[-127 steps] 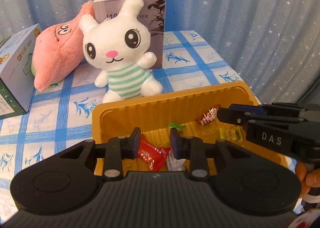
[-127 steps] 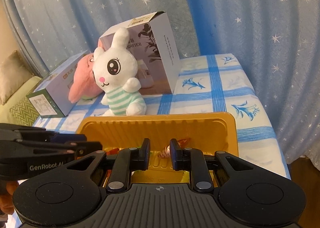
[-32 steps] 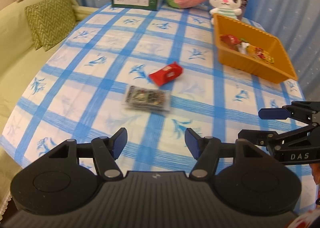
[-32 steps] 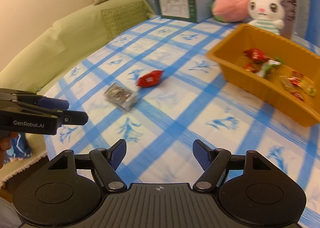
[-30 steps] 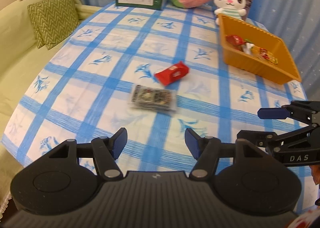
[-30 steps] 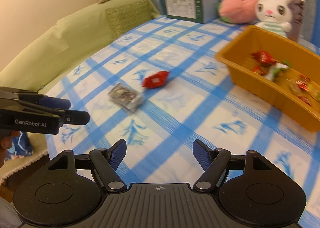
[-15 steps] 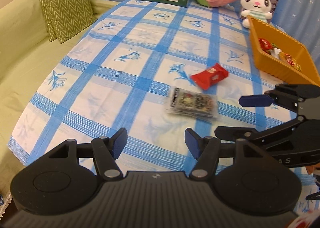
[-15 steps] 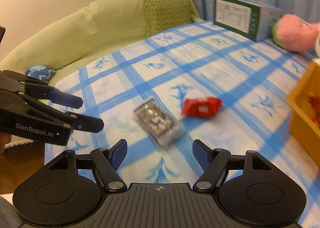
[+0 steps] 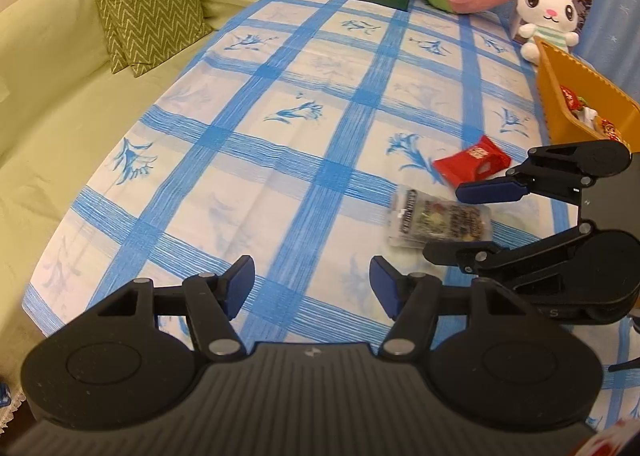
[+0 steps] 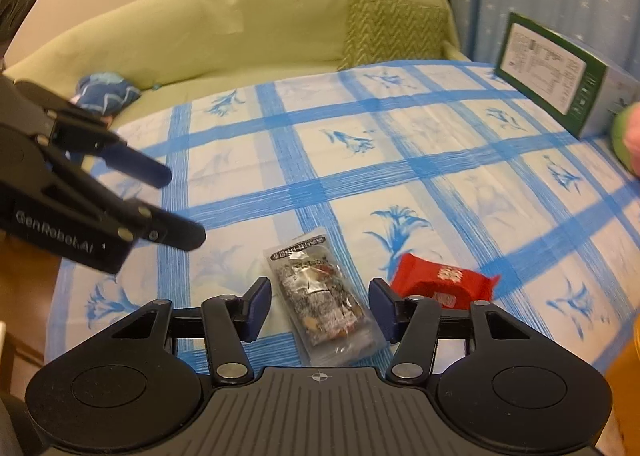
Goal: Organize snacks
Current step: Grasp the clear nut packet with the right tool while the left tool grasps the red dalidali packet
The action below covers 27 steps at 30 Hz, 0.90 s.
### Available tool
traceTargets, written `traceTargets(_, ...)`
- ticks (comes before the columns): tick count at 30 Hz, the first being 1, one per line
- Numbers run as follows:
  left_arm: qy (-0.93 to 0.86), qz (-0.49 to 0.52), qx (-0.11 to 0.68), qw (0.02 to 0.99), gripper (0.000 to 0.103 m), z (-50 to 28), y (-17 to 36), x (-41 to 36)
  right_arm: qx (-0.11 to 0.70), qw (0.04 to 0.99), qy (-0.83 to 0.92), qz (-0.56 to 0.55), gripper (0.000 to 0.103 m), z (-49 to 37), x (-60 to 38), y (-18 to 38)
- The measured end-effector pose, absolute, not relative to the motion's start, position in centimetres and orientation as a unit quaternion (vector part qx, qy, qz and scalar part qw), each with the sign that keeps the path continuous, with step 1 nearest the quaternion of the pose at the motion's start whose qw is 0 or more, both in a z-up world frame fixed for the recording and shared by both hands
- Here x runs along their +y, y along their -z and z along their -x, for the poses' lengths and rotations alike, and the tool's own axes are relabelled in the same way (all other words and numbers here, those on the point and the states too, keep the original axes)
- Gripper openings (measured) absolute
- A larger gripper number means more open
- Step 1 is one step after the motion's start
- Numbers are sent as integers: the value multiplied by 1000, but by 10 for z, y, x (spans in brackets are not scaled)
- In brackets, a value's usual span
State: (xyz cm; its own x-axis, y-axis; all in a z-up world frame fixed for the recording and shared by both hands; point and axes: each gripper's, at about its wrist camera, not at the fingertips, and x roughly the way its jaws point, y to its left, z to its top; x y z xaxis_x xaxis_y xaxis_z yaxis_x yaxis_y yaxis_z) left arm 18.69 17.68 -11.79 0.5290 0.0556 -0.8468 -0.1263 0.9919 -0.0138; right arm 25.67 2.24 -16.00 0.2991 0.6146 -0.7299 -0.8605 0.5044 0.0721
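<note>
Blue-checked tablecloth (image 10: pixel 400 167) is covering the table beside a green sofa (image 10: pixel 200 27), with the orange tray (image 9: pixel 576 95) of gathered snacks standing at the far right edge. Two snacks are lying loose: a clear snack packet (image 10: pixel 320 296) and, just beside it, a red wrapper (image 10: pixel 440 282). The right gripper (image 10: pixel 318 310) is closing, its jaws straddling the clear packet without yet pressing it; centre the pads across its narrow sides before clamping. The left gripper (image 9: pixel 312 282) is hanging wide open, holding nothing.

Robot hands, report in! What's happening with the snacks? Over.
Right gripper closing around clear snack pack, not gripping yet. Left gripper open, empty. Red snack beside it. Nothing blocking.
</note>
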Motion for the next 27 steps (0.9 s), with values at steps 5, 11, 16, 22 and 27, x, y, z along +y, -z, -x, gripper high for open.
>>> traceTargets(5,-56,37,483,873,61,-190,118,183,359,780,-476,191,52,-257,32,165)
traceTargets(11,-56,36,481,874,61,-193,117,186,353,780,-477,199,41,-256,35,169)
traceTargets(16,-51,29,477,877,61,-198,114,186,345,780,-481,204,38,-251,33,167)
traceTargets(22,-25,4,464,886,61,-205,107,182,349,809,-447,152,38,-248,8,150)
traceTargets(27,23,-22,450,893,61,-219,106,166,358,844,-388,97,38,-245,-31,133)
